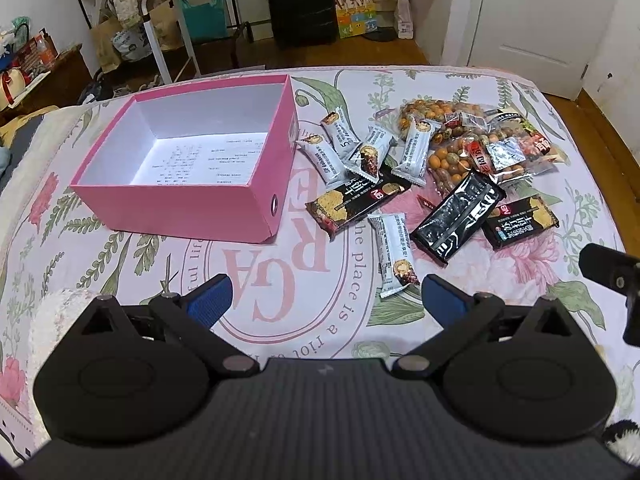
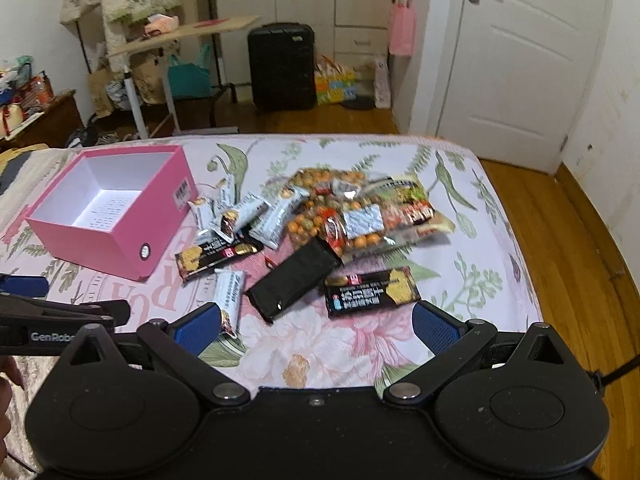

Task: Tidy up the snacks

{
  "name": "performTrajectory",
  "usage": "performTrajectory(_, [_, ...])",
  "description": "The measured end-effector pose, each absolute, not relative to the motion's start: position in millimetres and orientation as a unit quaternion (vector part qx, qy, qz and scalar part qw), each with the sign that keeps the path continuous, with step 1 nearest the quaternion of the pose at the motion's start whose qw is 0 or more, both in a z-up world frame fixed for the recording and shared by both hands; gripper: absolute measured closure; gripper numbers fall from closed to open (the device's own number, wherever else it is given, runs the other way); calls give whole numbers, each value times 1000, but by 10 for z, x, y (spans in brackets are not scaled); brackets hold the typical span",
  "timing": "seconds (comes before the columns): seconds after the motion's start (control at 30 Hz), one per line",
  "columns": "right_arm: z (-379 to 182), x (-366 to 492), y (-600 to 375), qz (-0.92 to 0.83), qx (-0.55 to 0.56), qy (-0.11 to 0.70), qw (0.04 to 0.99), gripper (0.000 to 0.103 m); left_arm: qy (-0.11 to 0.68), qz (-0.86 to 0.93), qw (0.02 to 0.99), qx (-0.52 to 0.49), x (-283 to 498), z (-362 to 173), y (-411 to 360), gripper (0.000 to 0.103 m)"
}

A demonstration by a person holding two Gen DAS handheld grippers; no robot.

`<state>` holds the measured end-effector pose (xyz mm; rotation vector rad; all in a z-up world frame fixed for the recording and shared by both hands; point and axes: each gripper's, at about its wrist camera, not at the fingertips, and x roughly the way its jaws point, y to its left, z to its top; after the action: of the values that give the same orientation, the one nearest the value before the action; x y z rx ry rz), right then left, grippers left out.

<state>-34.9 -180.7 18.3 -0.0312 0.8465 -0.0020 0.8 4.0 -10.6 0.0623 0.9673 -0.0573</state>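
An empty pink box (image 1: pixel 180 204) with a white inside sits on the floral bedspread (image 1: pixel 304 320), left of a pile of snacks; it also shows in the right wrist view (image 2: pixel 100 244). The pile holds several white snack bars (image 1: pixel 394 256), black cracker packs (image 1: pixel 356 200), a black pouch (image 1: pixel 456 216) and clear bags of coated nuts (image 1: pixel 480 148). My left gripper (image 1: pixel 326 300) is open and empty, near the closest white bar. My right gripper (image 2: pixel 316 322) is open and empty, just short of a cracker pack (image 2: pixel 372 292) and the black pouch (image 2: pixel 294 278).
The bed's far edge (image 2: pixel 320 136) drops to a wooden floor (image 2: pixel 568 264). Beyond stand a black suitcase (image 2: pixel 282 66), a folding table (image 2: pixel 184 34), bags and a white door (image 2: pixel 520 60). The left gripper's arm (image 2: pixel 60 316) shows at the right view's left edge.
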Motion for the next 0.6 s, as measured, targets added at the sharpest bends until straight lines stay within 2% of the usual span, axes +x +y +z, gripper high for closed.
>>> performTrajectory(0.2, [187, -380, -1800, 4, -21, 397, 918, 0, 428, -17, 903, 43, -84, -81, -5, 1])
performTrajectory(0.6, [73, -425, -1846, -4, -21, 388, 921, 0, 413, -25, 910, 31, -170, -140, -16, 0])
